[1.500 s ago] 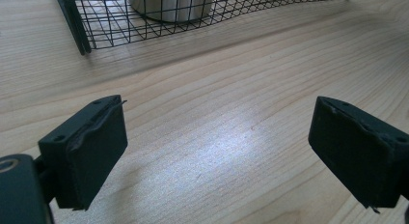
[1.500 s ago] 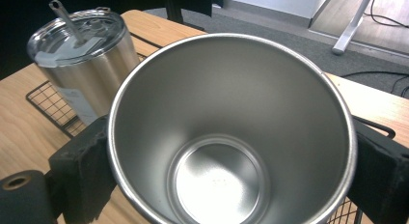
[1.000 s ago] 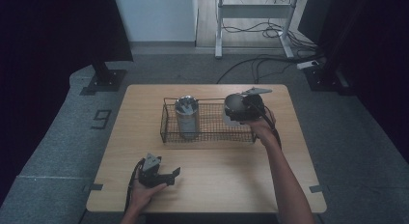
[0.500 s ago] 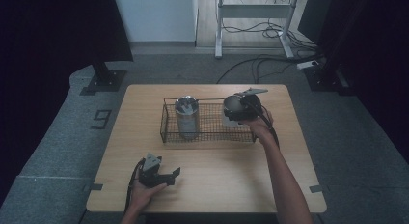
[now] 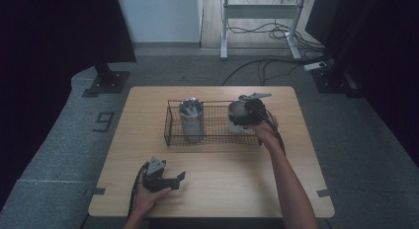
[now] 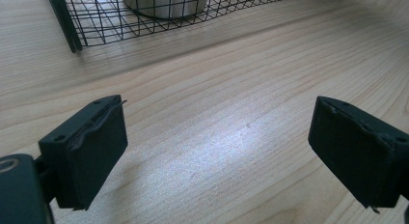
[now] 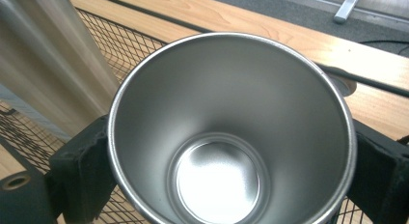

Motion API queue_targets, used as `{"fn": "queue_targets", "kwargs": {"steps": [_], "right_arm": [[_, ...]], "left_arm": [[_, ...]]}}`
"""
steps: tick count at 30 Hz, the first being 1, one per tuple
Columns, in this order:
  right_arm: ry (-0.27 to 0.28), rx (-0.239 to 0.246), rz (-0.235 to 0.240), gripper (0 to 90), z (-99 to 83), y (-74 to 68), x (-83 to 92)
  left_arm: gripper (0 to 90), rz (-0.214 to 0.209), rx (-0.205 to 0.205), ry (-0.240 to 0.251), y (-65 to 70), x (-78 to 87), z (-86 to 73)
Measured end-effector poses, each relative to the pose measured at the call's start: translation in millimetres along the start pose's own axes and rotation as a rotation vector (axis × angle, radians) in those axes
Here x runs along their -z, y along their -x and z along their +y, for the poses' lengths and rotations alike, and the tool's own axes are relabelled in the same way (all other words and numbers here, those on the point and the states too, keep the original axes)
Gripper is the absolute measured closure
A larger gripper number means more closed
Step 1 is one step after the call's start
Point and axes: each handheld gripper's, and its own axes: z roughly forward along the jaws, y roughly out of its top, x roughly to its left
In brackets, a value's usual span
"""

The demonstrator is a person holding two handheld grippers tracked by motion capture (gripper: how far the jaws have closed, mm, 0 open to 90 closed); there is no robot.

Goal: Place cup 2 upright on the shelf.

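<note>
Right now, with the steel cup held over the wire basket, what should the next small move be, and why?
Probably lower the cup a little further until it stands on the floor of the wire basket, then open. The right hand-held gripper clamps it upright at the basket's right end, beside the other steel cup, with free mesh beneath it.

Brushed steel cup (image 7: pixel 231 132), smooth satin sheen; black wire-mesh basket (image 5: pixel 173 125); pale wood-grain counter (image 6: pixel 231 113), matt; fingers (image 6: pixel 89 147) matt black plastic

A black wire basket (image 5: pixel 173 125) sits mid-desk (image 5: pixel 222 189); a tall steel tumbler (image 5: pixel 191 120) stands in its left half, a steel cup (image 5: pixel 237 110) at its right end.
</note>
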Motion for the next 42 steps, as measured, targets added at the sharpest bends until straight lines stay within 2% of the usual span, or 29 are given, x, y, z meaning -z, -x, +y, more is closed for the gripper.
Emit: {"fn": "queue_targets", "kwargs": {"steps": [20,26,42], "right_arm": [[-0.066,0.016,-0.008,6.4,-9.2,4.7,-15.6],[-0.084,0.007,-0.018,6.3,-10.9,6.3,-17.5],[-0.121,0.032,-0.048,6.2,-17.1,6.1,-25.1]], "left_arm": [[6.6,-0.001,0.000,-0.001,-0.5,-0.1,0.0],[6.6,-0.002,0.000,-0.001,-0.3,-0.2,0.1],[6.6,-0.004,-0.004,-0.002,0.0,-0.3,0.0]]}}
